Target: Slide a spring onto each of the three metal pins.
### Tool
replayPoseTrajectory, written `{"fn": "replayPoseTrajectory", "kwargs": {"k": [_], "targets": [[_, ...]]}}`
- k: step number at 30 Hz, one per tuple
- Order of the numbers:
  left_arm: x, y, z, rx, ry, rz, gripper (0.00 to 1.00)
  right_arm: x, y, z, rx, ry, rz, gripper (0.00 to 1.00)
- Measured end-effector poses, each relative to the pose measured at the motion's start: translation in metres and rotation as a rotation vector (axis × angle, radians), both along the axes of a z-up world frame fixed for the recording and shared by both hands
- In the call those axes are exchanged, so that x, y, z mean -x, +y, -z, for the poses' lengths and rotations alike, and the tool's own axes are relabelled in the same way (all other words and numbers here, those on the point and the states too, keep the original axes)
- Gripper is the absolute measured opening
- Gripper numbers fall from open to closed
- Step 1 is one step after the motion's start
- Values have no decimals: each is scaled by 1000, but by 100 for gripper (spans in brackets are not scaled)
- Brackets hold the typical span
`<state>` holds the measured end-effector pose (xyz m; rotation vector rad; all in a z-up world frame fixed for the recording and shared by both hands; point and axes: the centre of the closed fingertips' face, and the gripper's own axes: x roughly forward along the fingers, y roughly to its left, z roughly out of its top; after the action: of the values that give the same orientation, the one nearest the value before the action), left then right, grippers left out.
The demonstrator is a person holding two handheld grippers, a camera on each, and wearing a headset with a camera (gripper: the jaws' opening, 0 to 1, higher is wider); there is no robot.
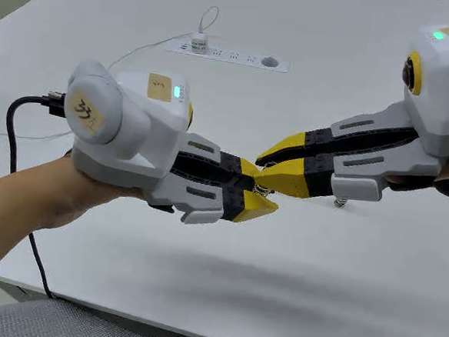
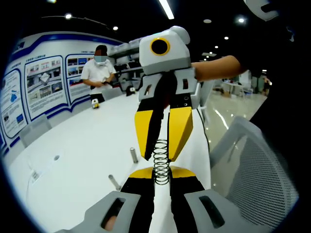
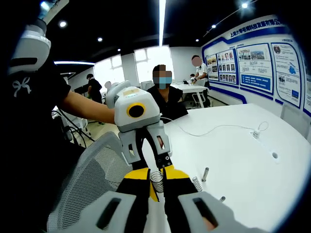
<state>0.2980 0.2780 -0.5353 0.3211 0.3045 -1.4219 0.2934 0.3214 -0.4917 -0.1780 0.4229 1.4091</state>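
As the left gripper (image 2: 161, 174) and the right gripper (image 3: 156, 172) meet tip to tip, both seemingly pinched narrow on one spring (image 2: 161, 155), its long axis runs straight ahead from each.

1. The left gripper (image 2: 156, 175) rises from the bottom edge, its yellow-tipped jaws drawn close on the lower end of a spring (image 2: 161, 162).
2. The right gripper (image 2: 162, 154) faces it, and the spring's upper end sits in the narrow gap between its jaws; whether they pinch it is unclear.
3. Two metal pins (image 2: 133, 155) stand apart on the white table (image 2: 82, 165), left of the grippers.
4. A mesh chair (image 2: 257, 170) is at the right.
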Motion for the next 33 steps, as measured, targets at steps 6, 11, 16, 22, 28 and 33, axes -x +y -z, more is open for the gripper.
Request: {"fn": "replayPoseTrajectory", "kwargs": {"k": [6,11,16,22,28,33], "targets": [[-5,1,-2,24,19,-24,11,-6,1,-3,-6,-40,31,10],[-9,4,-3,25,14,-46,12,-14,1,-2,-10,-30,53,9],[-12,8,-3,28,4,-69,28,-19,1,-1,-3,-29,58,10],[-18,19,2,13,4,-107,33,-29,-3,-5,2,-40,76,10],[-24,34,2,18,5,-158,41,-48,-13,-5,15,-53,124,10],[-33,50,-4,55,-1,-224,50,-65,-22,-2,23,-51,173,10]]}}
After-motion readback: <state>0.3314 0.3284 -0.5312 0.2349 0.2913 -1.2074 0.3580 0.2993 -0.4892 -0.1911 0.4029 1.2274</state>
